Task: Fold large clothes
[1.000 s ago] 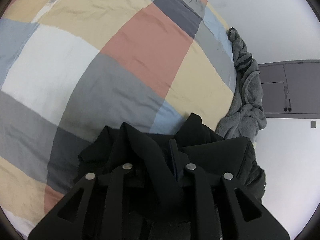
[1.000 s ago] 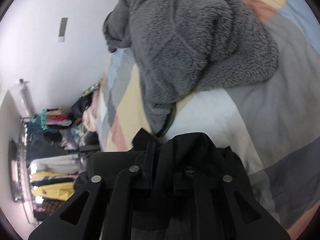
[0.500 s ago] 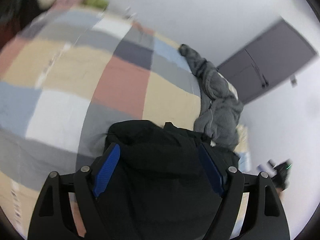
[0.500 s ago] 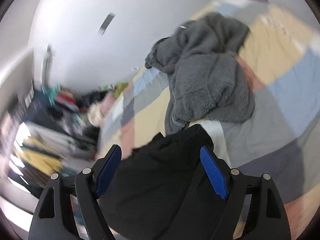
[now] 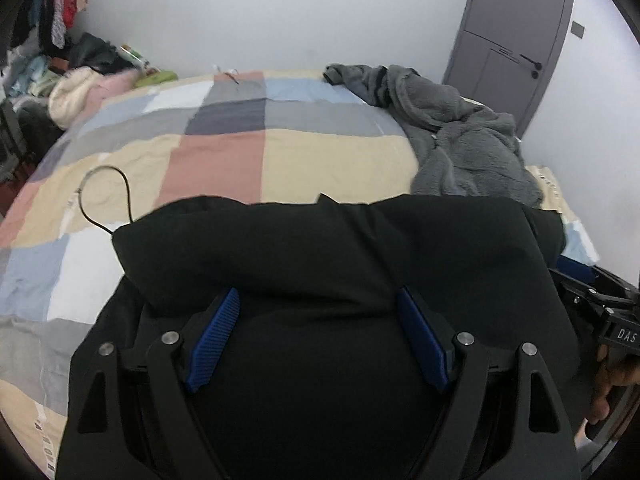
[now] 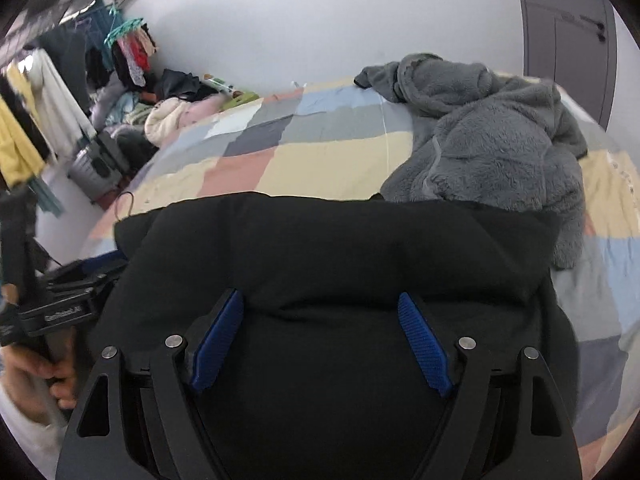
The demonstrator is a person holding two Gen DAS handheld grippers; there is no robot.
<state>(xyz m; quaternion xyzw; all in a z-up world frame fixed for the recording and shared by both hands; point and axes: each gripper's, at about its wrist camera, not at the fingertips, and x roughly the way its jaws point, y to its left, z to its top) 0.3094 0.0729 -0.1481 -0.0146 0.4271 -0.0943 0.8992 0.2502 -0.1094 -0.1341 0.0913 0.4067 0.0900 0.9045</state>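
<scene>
A black garment [image 5: 332, 256] lies folded in a thick bundle on the near part of the patchwork bed [image 5: 224, 160]. It also fills the near half of the right wrist view [image 6: 332, 256]. My left gripper [image 5: 318, 320] is open, its blue pads [image 5: 216, 328] wide apart above the black cloth. My right gripper [image 6: 320, 320] is open the same way over the same bundle, blue pads [image 6: 420, 340] apart. A grey fleece garment [image 5: 452, 136] lies crumpled on the bed's right side, also in the right wrist view [image 6: 488, 140].
A black cable [image 5: 116, 196] lies looped on the bed at the left. A pile of clothes [image 6: 176, 108] sits at the bed's far left corner, with a clothes rack [image 6: 48, 92] beyond. A grey door [image 5: 512, 36] stands at the far right.
Both grippers let go of the black garment, opened wide and drew back and up. The garment now lies flat on the bed as a folded bundle.
</scene>
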